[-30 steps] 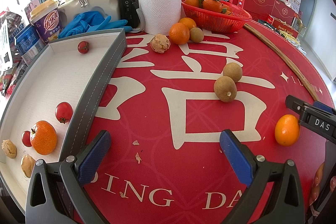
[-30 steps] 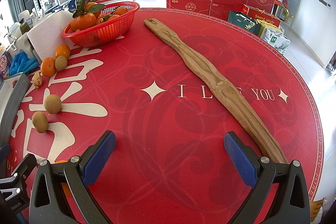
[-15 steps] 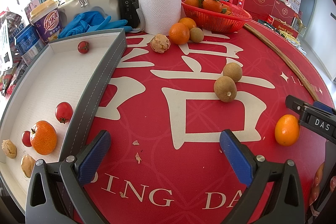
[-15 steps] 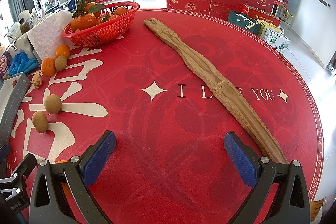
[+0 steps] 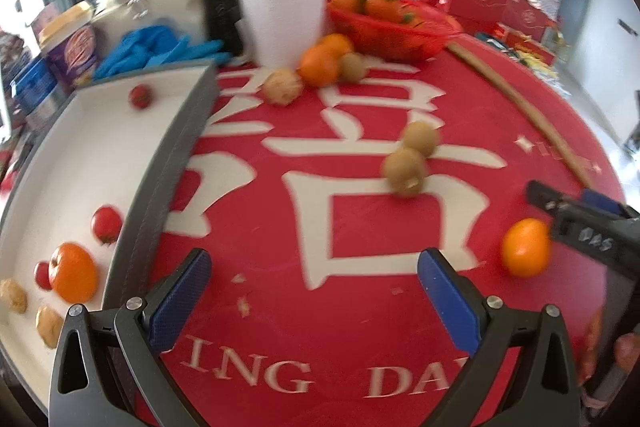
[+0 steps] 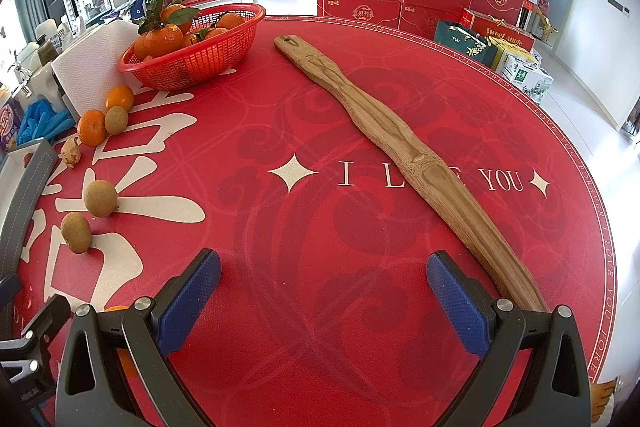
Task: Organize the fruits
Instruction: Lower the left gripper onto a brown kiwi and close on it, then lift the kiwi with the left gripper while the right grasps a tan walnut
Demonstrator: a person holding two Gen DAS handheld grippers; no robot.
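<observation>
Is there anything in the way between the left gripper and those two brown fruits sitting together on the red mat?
Nothing visible is in the way. The left gripper is open, and only bare red mat with a few tiny crumbs lies between it and the two brown fruits.

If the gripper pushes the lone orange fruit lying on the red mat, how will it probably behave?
The orange fruit looks round and smooth, so it would probably roll rather than slide. The red mat is flat with no rim nearby, so little would stop it. Its skin looks glossy, so the open left gripper might slip unless it closes around the widest part.
</observation>
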